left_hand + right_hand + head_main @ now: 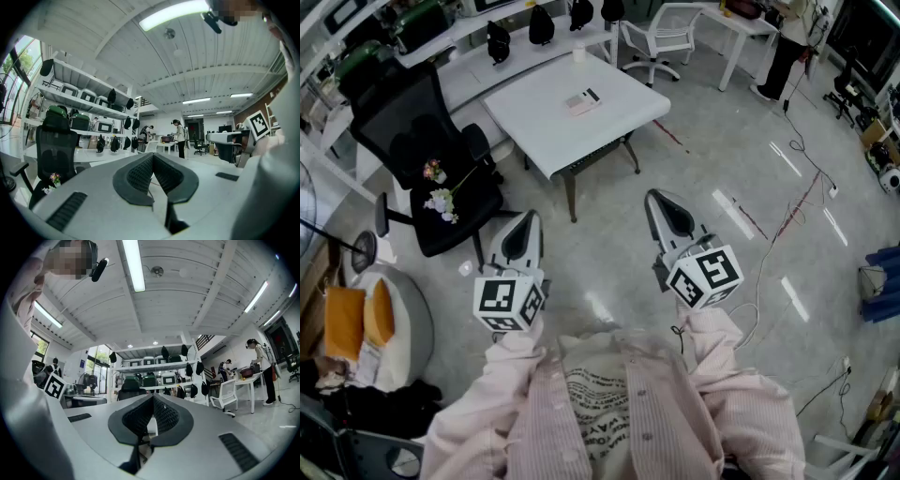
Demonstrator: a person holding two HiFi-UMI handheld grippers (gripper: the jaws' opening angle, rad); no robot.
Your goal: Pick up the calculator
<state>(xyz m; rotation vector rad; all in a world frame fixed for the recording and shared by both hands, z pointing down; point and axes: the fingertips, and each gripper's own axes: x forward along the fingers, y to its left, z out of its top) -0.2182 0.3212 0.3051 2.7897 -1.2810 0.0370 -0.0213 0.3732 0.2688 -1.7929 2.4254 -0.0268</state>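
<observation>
1. Both tongs are seen shut and empty: left tongs and right tongs, pointed forward over the floor.
2. Calculator is found lying flat on the white surface, toward its far side, well apart from both tongs.
3. Handling is judged as light, rigid, thin plastic; the shell is likely slick and the display likely fragile.
4. Hold is best taken across the two long edges at mid-length. The tongs must be opened first, and little edge height is offered for a pinch.
</observation>
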